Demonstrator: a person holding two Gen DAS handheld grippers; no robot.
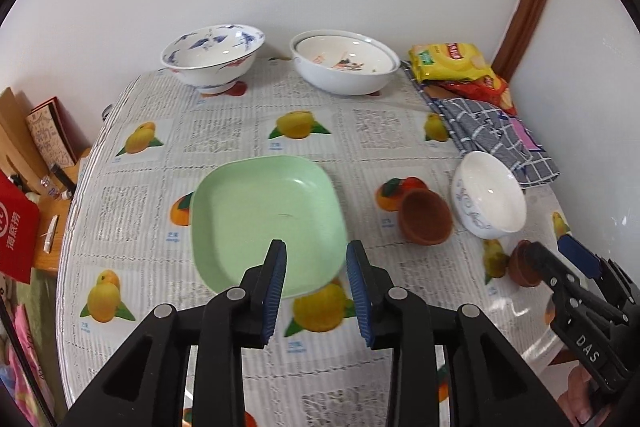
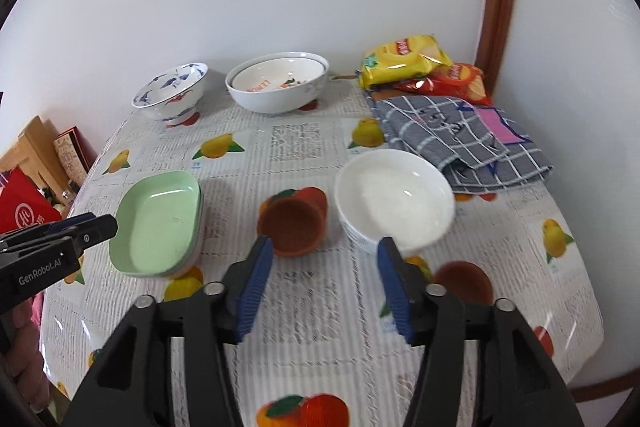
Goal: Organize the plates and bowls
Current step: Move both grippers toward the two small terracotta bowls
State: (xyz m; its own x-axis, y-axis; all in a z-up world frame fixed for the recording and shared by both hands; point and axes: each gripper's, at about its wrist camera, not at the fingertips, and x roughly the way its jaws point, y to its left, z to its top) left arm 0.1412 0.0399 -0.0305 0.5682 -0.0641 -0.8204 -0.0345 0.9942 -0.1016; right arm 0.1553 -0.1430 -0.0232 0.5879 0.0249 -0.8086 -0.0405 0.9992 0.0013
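Two grippers hung over the table [image 1: 224, 147], neither carrying anything. The left gripper [image 1: 316, 291] stood with its jaws apart, poised above the near rim of the green plates [image 1: 264, 215], touching nothing as far as the fisheye view let me judge; the right-wrist view showed what looked like two or three of these plates stacked. The right gripper [image 2: 324, 283] was spread wider, aimed at the gap between the larger brown bowl [image 2: 294, 227] and the white bowl [image 2: 394, 199], which sat just beside each other. A smaller brown bowl [image 2: 466, 281] lay near the right gripper's right finger. Against the wall stood a blue-patterned bowl [image 1: 212, 57] and a nested pair of white bowls [image 1: 344, 67]. The work seemed to be between pickups: the next move probably called for lowering one gripper over a rim and closing on it for stacking.
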